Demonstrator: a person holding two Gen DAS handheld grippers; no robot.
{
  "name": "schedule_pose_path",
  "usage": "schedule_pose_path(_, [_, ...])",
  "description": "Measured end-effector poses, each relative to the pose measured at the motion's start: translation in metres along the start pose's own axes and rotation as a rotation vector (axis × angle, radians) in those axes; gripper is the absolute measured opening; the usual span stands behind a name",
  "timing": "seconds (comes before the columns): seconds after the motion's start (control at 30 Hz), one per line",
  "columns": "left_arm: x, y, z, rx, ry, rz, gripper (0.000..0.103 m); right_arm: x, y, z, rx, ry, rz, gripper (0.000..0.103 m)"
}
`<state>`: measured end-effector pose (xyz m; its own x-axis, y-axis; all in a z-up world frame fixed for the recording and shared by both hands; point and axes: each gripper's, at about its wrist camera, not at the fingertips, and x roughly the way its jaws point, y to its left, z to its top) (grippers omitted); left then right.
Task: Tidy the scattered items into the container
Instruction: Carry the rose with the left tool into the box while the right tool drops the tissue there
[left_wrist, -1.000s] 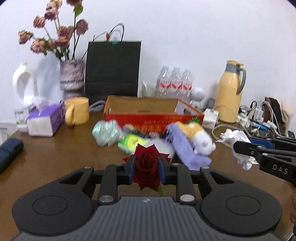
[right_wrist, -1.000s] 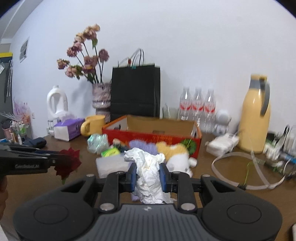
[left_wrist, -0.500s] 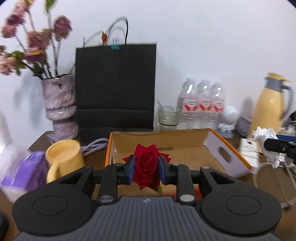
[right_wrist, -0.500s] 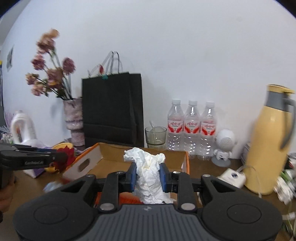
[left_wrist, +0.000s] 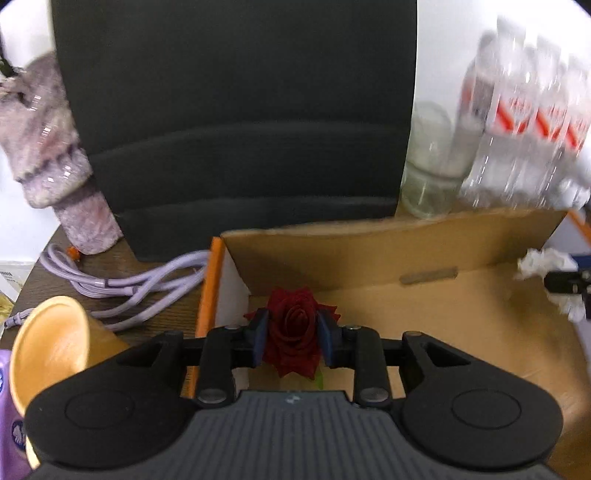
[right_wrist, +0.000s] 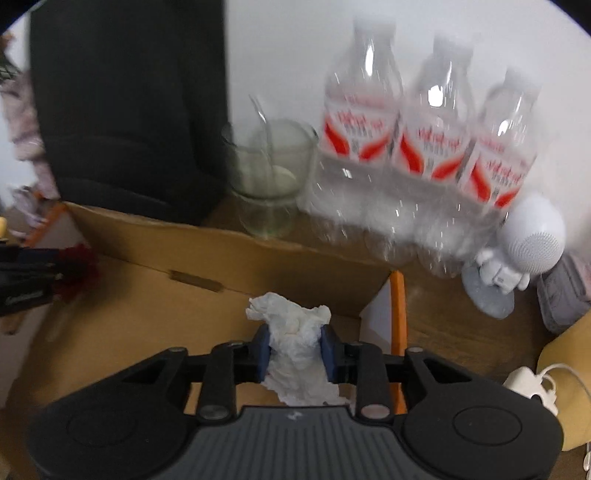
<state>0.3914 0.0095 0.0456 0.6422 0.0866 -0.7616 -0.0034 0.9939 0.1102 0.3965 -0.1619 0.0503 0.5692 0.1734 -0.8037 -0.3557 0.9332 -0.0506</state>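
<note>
My left gripper (left_wrist: 291, 334) is shut on a dark red rose (left_wrist: 293, 341) and holds it over the left end of the open cardboard box (left_wrist: 369, 258). My right gripper (right_wrist: 295, 345) is shut on a crumpled white tissue (right_wrist: 295, 332) over the right end of the same box (right_wrist: 229, 247). The right gripper and its tissue (left_wrist: 543, 266) show at the right edge of the left wrist view. The left gripper with the rose (right_wrist: 74, 264) shows at the left edge of the right wrist view.
A black paper bag (left_wrist: 232, 110) stands behind the box. A glass with a spoon (right_wrist: 267, 177) and three water bottles (right_wrist: 424, 147) stand behind its right part. A vase (left_wrist: 51, 155), a lilac cable (left_wrist: 122, 280) and a yellow mug (left_wrist: 51, 350) are at the left. A white speaker figure (right_wrist: 517, 251) is at the right.
Both grippers have moved forward and tilted down over the box, each still holding its item. The bag and bottles now look much closer.
</note>
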Motion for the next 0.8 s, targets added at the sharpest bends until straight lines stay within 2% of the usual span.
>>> schedule_pose_path(0.03, [0.001, -0.003, -0.002, 0.023, -0.014, 0.0, 0.035, 0.006, -0.001, 0.001, 0.015, 0.013, -0.006, 0.034])
schedule_pose_path(0.1, [0.003, -0.009, -0.005, 0.063, -0.017, 0.013, 0.038, 0.016, -0.006, 0.002, 0.04, 0.027, 0.008, 0.046])
schedule_pose_path(0.13, [0.003, -0.012, -0.005, 0.073, -0.022, 0.015, 0.041, 0.019, -0.006, 0.002, 0.049, 0.024, 0.006, 0.049])
schedule_pose_path(0.2, [0.003, -0.015, -0.006, 0.085, -0.031, 0.017, 0.048, 0.022, 0.002, 0.001, 0.029, 0.011, -0.017, 0.084])
schedule_pose_path(0.23, [0.003, -0.014, -0.007, 0.082, -0.033, 0.019, 0.053, 0.022, 0.005, 0.0, 0.033, 0.001, -0.029, 0.087])
schedule_pose_path(0.3, [0.004, -0.014, -0.004, 0.07, -0.034, 0.018, 0.054, 0.023, 0.008, -0.003, 0.048, -0.005, -0.019, 0.088])
schedule_pose_path(0.43, [0.004, -0.012, -0.004, 0.065, -0.036, 0.01, 0.061, 0.023, 0.019, -0.013, -0.008, -0.008, -0.075, 0.089])
schedule_pose_path(0.53, [0.001, -0.014, -0.006, 0.087, -0.046, 0.012, 0.061, 0.019, 0.021, -0.019, 0.002, -0.012, -0.102, 0.091])
schedule_pose_path(0.63, [-0.003, -0.015, -0.006, 0.1, -0.062, 0.021, 0.07, 0.012, 0.02, -0.022, 0.025, -0.021, -0.088, 0.092])
schedule_pose_path(0.8, [-0.029, -0.011, -0.004, 0.064, -0.058, -0.031, 0.084, -0.009, 0.006, -0.014, 0.126, 0.004, -0.017, 0.092])
